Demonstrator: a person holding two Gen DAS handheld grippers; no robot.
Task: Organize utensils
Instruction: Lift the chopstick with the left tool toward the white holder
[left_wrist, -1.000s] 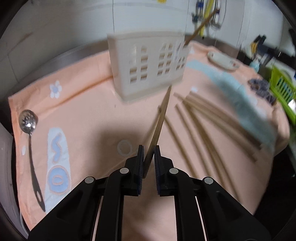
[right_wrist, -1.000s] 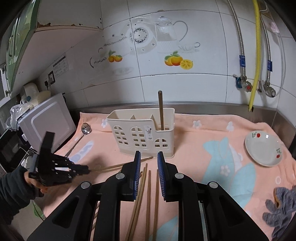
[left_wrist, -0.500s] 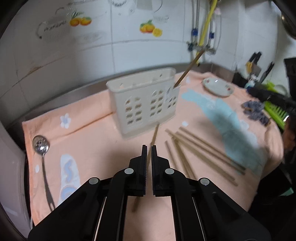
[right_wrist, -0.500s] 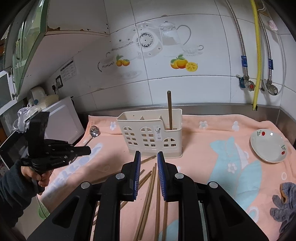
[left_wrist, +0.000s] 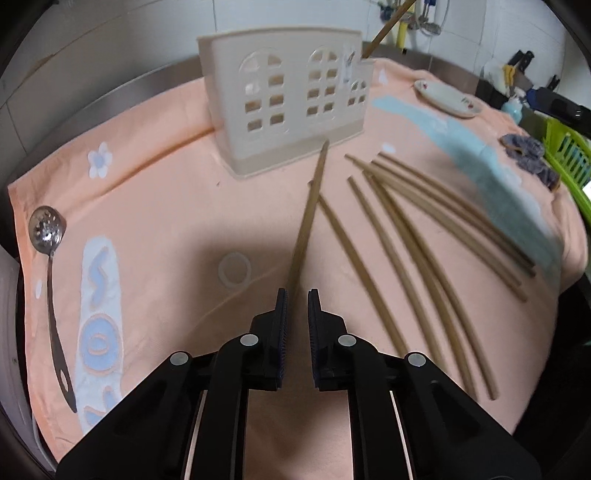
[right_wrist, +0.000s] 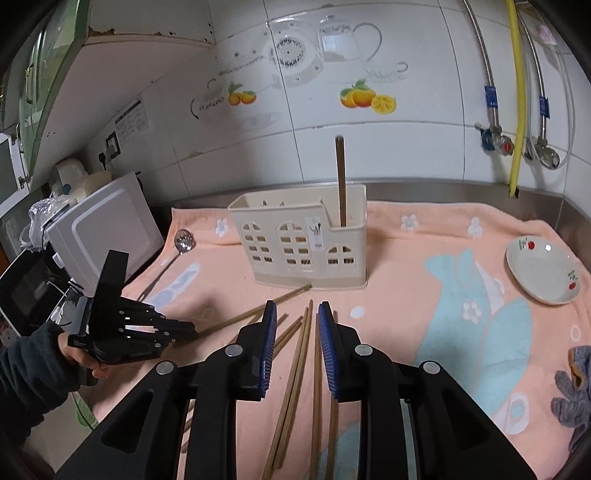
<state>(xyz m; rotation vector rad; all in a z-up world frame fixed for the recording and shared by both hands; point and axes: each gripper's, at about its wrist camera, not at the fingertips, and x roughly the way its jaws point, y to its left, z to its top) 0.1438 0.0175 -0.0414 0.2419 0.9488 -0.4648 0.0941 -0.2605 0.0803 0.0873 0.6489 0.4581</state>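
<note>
A cream utensil holder (left_wrist: 284, 99) (right_wrist: 295, 240) stands on the peach towel (left_wrist: 166, 206) with one chopstick (right_wrist: 340, 184) upright in its right compartment. My left gripper (left_wrist: 297, 295) (right_wrist: 192, 328) is low over the towel and its jaws are opening. A wooden chopstick (left_wrist: 308, 218) (right_wrist: 255, 312) runs between them along the left pad, clear of the right pad, its far tip near the holder's base. Several loose chopsticks (left_wrist: 424, 229) (right_wrist: 295, 362) lie on the towel. My right gripper (right_wrist: 293, 306) hovers over them with its jaws opening and nothing pinched.
A slotted metal spoon (left_wrist: 46, 229) (right_wrist: 183, 240) lies at the towel's left edge. A small plate (left_wrist: 447, 98) (right_wrist: 539, 273) and a grey cloth (right_wrist: 572, 391) sit at the right. A white appliance (right_wrist: 107, 229) stands at the left and a green basket (left_wrist: 569, 155) past the towel's right end.
The left gripper held the chopstick, then rose with its jaws shut and the chopstick on the towel. It has now dropped back, jaws apart around it. The right jaws have widened.
</note>
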